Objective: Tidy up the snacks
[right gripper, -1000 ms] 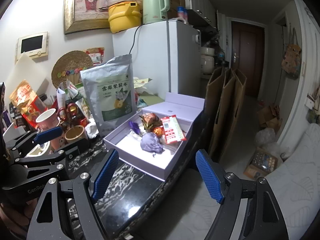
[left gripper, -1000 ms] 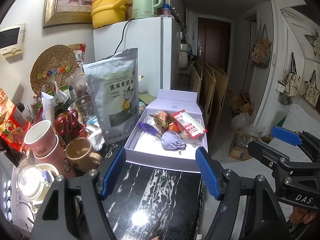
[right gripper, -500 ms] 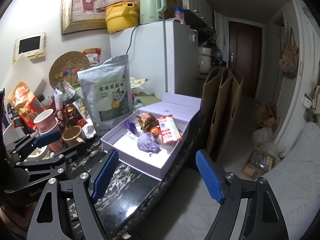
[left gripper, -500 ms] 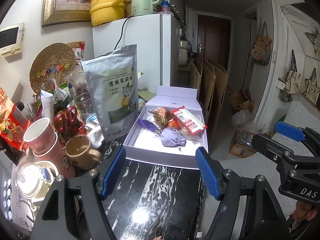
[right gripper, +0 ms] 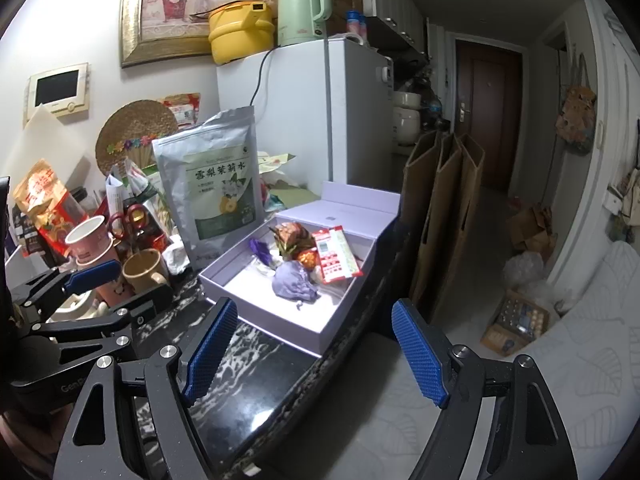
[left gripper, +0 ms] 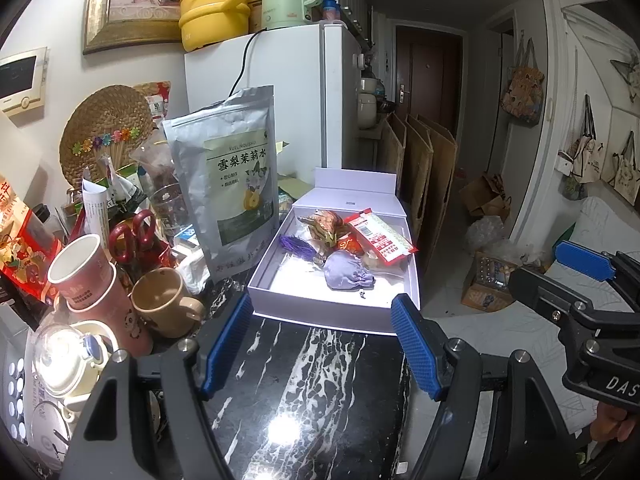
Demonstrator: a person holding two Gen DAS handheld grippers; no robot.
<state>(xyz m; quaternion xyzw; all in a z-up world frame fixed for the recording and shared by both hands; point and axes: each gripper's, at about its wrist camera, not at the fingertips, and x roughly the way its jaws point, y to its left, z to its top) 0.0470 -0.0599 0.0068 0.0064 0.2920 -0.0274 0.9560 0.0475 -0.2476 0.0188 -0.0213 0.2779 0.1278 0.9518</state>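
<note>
Both tongs open, empty. The lilac box (left gripper: 332, 312) lies at 12 o'clock of the left tongs (left gripper: 320, 344), nearer than the right tongs (right gripper: 312, 344); long axis runs away.

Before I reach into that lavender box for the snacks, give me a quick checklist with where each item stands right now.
1. Left gripper open, nothing between the jaws: ok.
2. Right gripper open and empty: ok.
3. Lavender box open, snacks reachable: ok.
4. Red snack packet lying on top, unobstructed: ok.
5. Purple pouch clear of other items: not ok, it touches neighbouring snacks.
6. Silver bag stable beside the box: cannot tell.
</note>
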